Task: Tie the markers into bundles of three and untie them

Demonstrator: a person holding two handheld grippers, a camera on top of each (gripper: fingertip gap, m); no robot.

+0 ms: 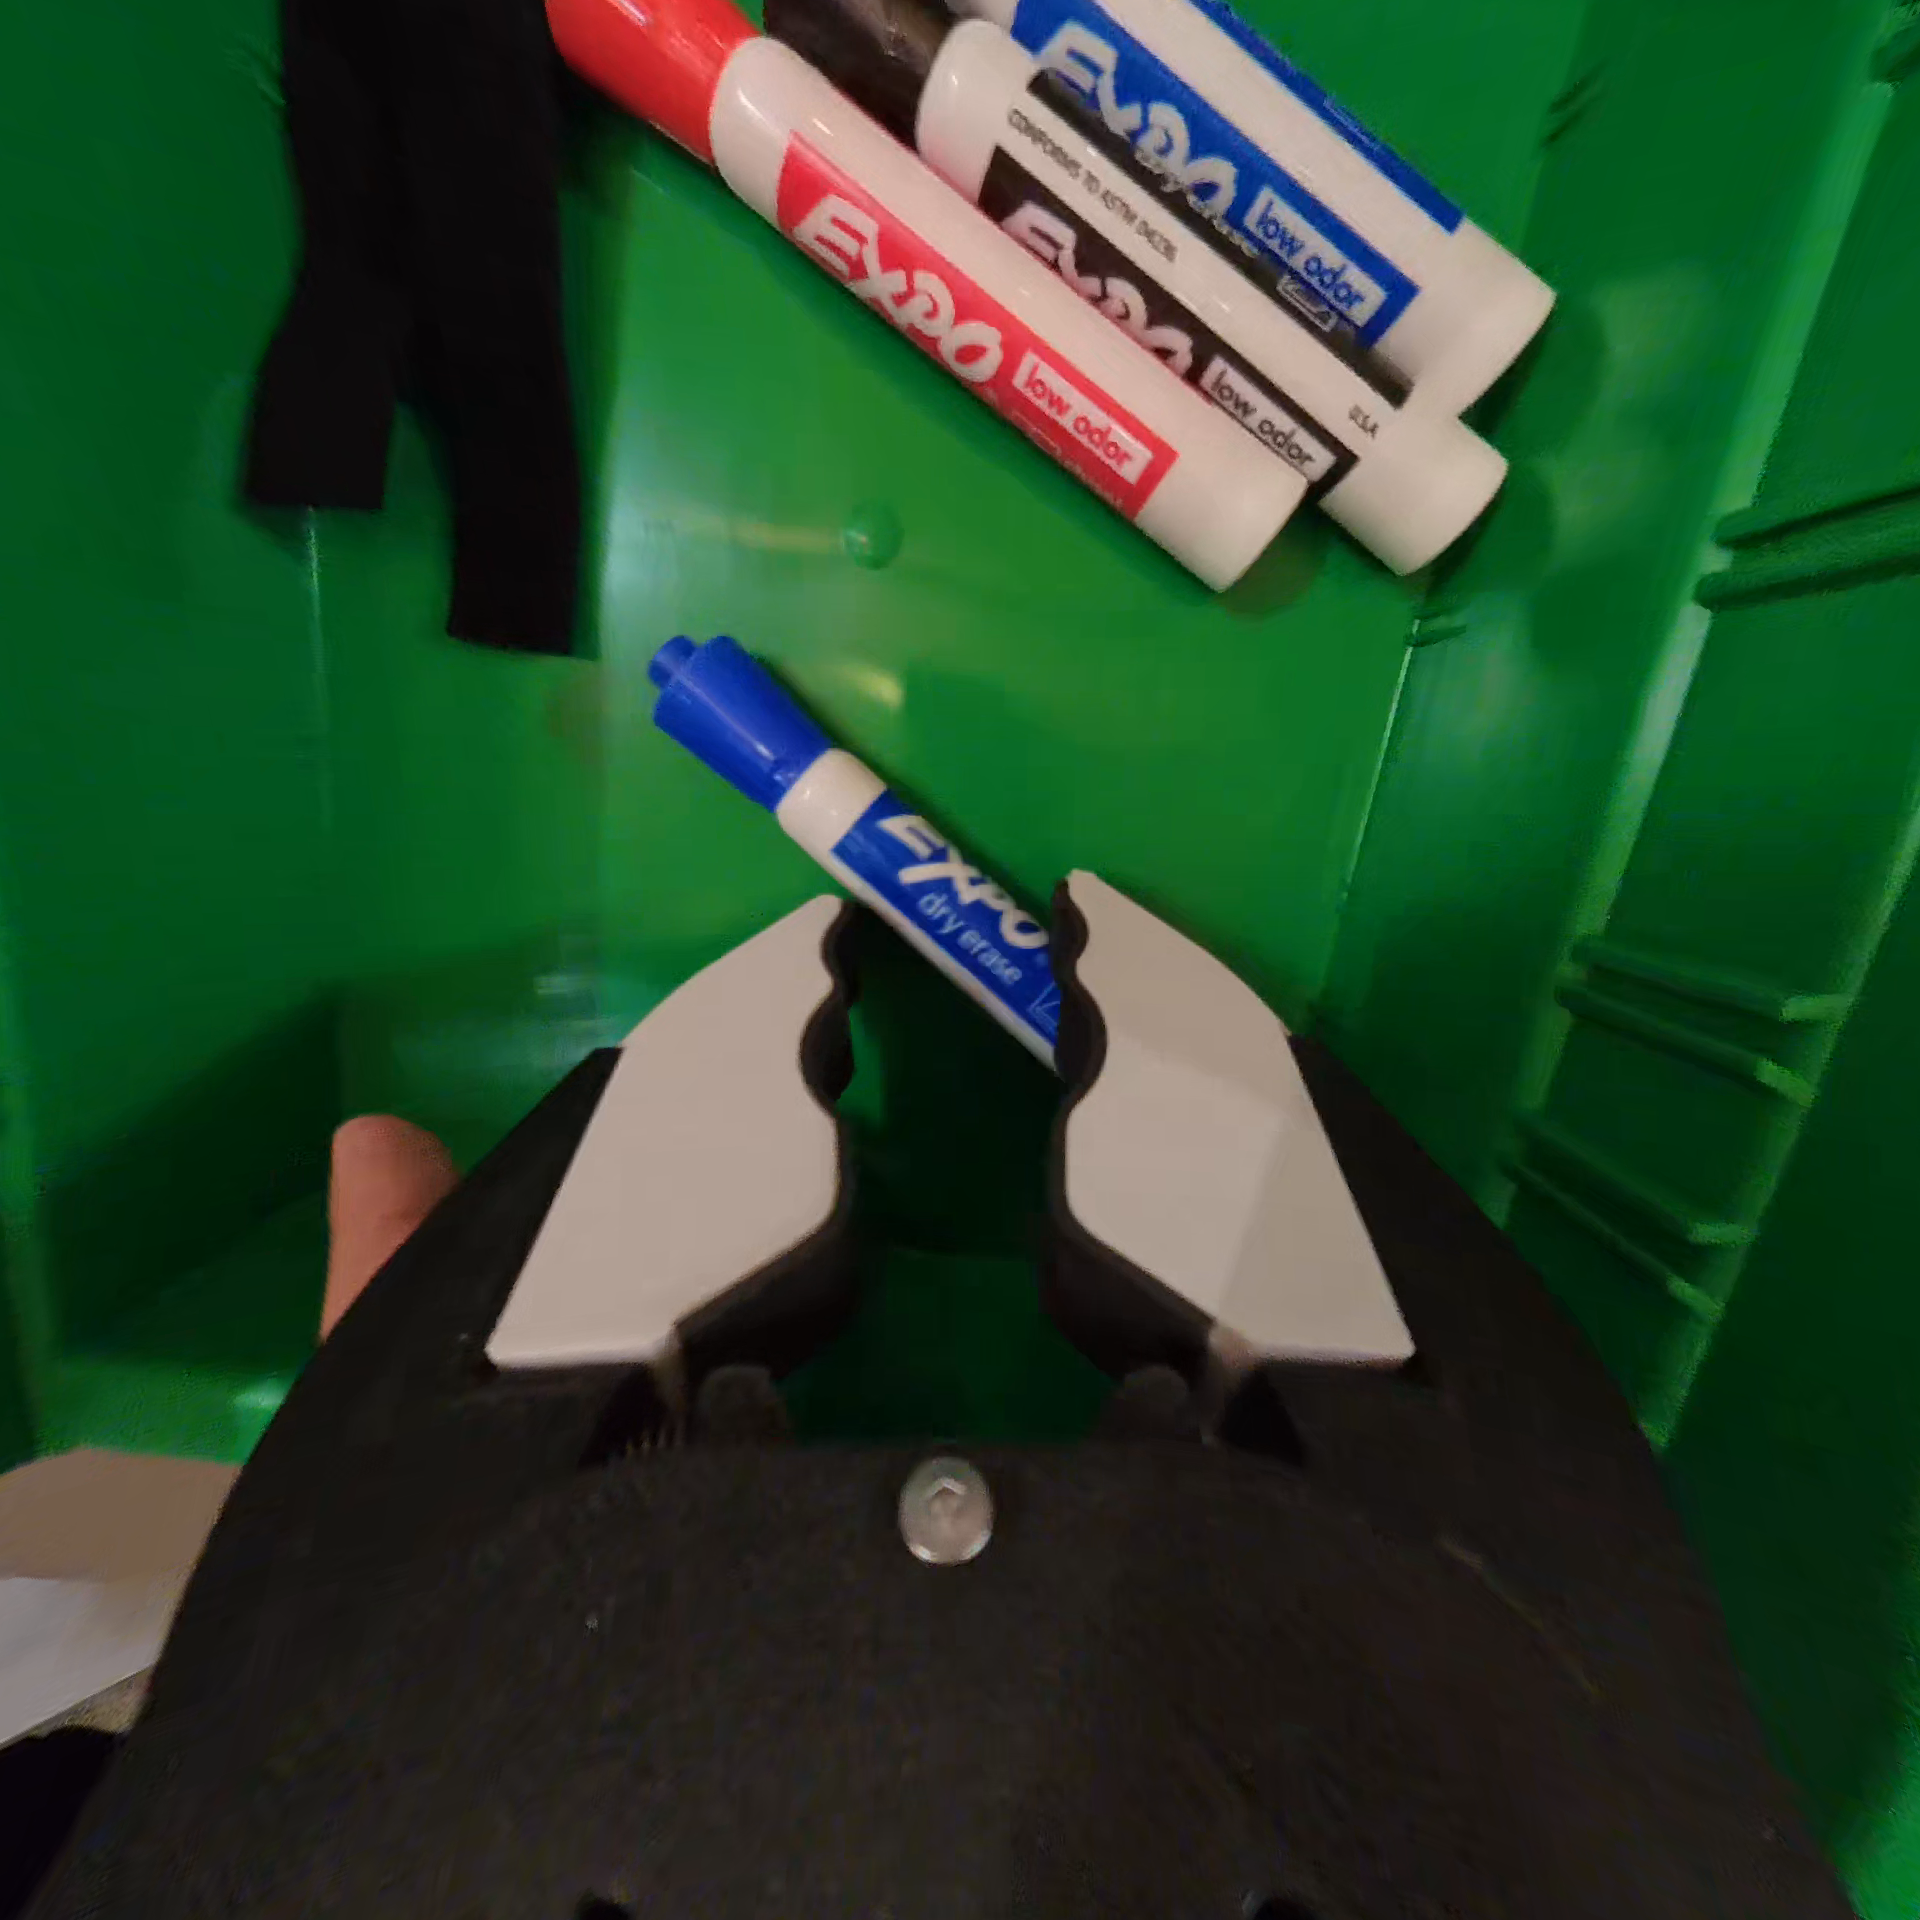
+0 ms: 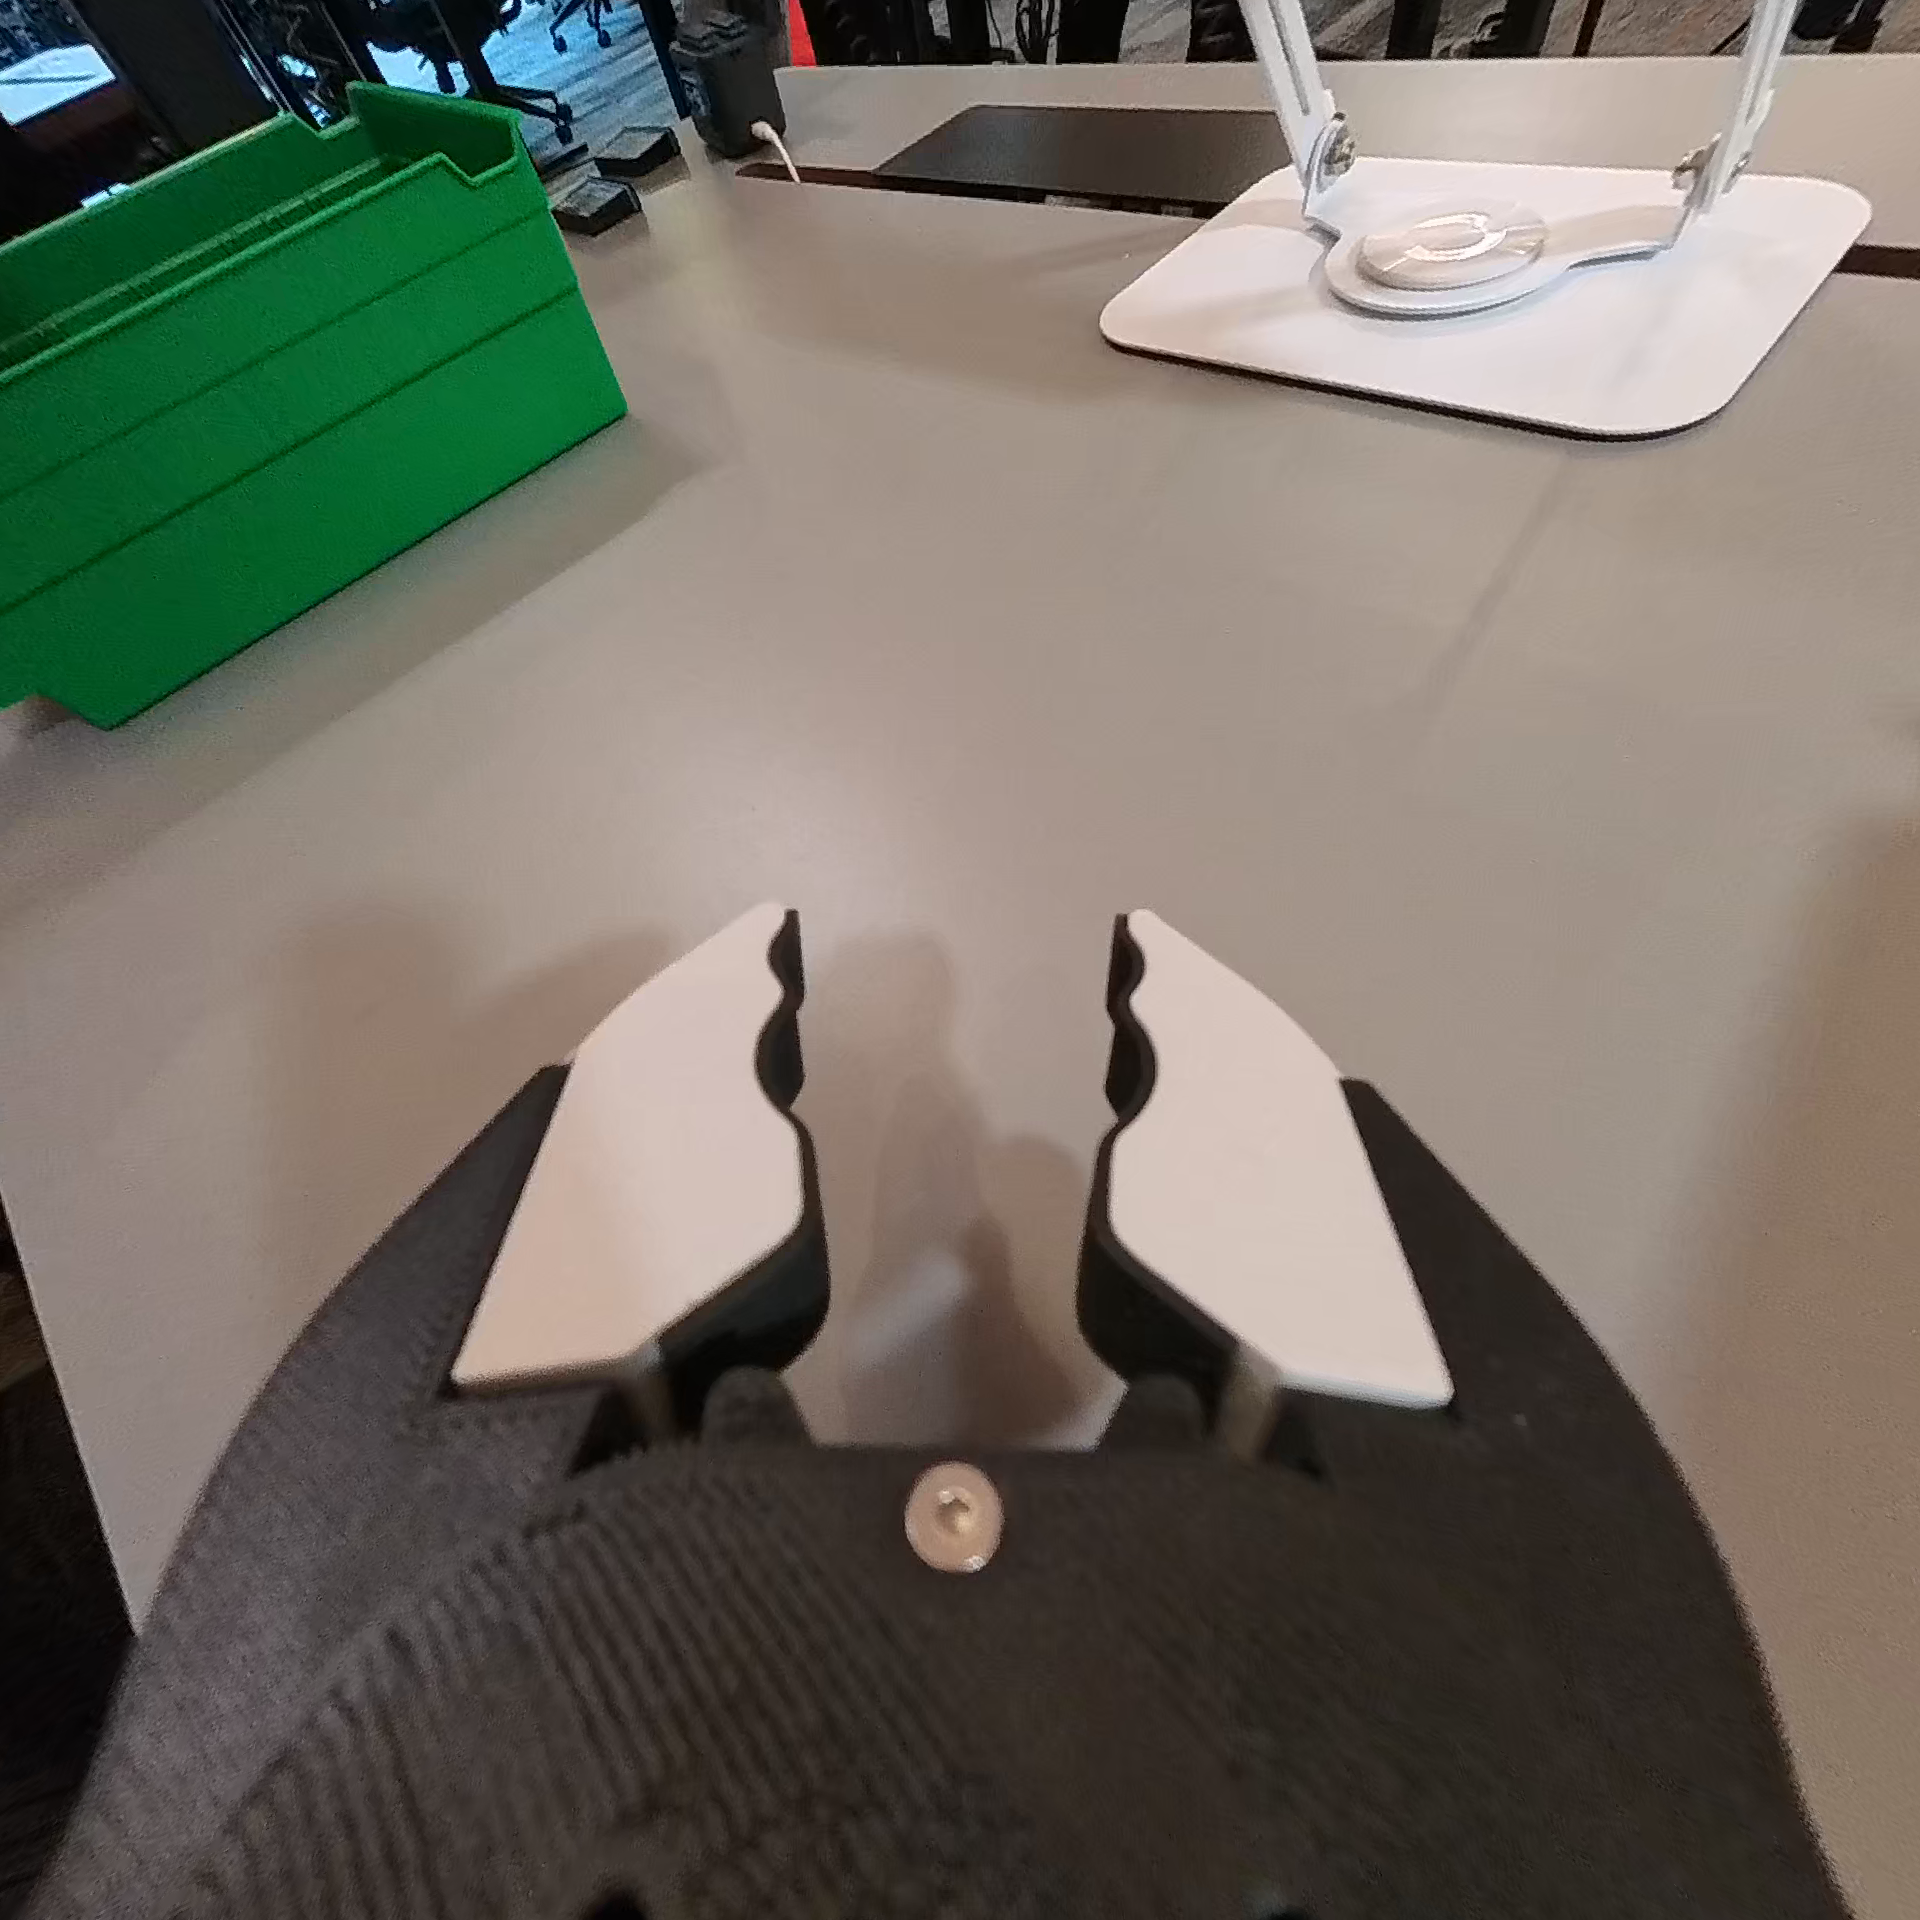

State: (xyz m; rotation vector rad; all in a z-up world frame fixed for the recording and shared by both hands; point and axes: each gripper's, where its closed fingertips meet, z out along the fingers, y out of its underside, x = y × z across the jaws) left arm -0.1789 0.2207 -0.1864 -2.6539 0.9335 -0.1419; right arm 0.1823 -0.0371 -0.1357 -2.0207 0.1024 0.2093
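Four markers lie in the green bin: a red, a black and a blue one side by side at the far end, with a black tie to their left, and a thin marker alone nearer. The left gripper straddles the thin marker with its jaws parted; whether the pads touch it yet is hard to tell. A good grasp would close squarely across the barrel, not the tapered cap. The right gripper hangs spread and empty above the table.
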